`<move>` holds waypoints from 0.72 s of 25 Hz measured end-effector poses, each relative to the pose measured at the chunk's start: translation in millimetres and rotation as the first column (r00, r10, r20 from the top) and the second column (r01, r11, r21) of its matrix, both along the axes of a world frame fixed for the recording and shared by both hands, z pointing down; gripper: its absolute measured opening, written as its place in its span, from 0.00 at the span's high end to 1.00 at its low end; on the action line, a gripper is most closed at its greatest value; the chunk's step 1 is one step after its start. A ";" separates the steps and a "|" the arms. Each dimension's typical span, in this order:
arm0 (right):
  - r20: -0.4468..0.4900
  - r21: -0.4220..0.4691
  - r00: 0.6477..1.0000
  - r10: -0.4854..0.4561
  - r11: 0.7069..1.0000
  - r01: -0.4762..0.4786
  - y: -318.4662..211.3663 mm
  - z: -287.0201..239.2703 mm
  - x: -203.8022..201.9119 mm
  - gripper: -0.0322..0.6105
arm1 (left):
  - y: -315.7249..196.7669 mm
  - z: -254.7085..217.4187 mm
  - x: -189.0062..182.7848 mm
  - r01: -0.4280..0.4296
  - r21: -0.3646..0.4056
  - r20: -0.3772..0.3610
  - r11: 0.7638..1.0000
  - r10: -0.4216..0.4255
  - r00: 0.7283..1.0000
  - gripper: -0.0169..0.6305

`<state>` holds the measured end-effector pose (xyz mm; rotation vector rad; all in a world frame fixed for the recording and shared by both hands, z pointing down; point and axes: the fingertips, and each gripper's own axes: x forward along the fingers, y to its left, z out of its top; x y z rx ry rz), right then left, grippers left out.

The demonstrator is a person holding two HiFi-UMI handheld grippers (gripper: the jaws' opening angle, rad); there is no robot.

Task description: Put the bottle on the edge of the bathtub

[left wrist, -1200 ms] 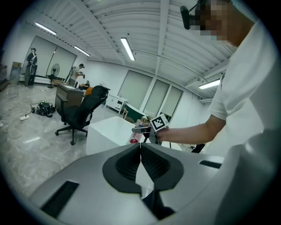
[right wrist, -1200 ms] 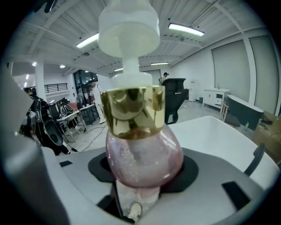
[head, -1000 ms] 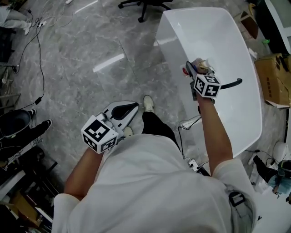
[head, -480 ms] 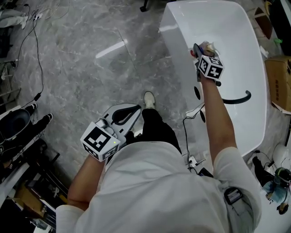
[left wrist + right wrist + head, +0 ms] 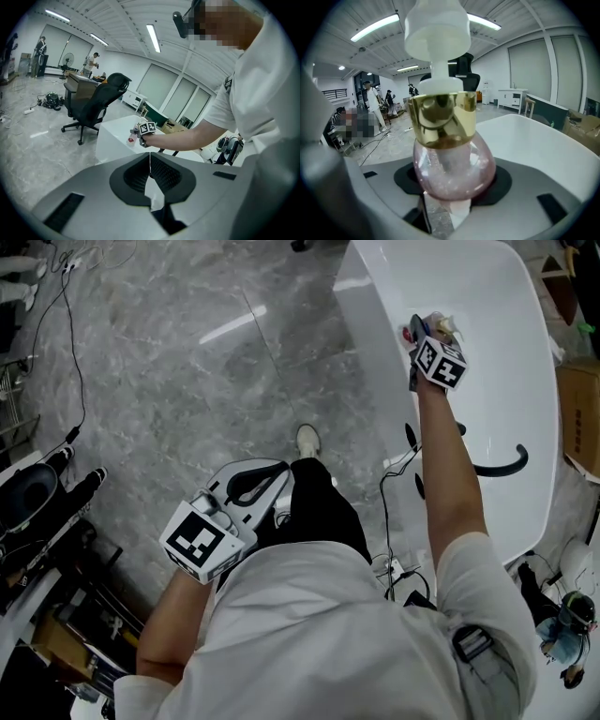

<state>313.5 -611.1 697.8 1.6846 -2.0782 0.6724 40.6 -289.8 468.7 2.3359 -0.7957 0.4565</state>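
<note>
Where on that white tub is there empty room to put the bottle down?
The bathtub rim is bare beside the right gripper holding the bottle, and on toward the far end. Nearer the person it is crowded: a black curved bar and cables.

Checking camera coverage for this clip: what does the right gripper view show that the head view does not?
Only the right gripper view: the bottle's pink glittery body pressed between the jaws of the right tool, with its gold collar and white pump top up close. Only the head view: the left tool low beside the person's leg, a white shoe, and a black curved piece against the bathtub. Both: the bottle and the white bathtub.
</note>
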 end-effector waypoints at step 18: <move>-0.074 0.061 0.997 -0.002 0.998 0.007 -11.5 9.8 -4.6 0.56 | -12.7 10.0 0.4 0.012 -0.028 -0.010 1.000 -0.013 1.000 0.95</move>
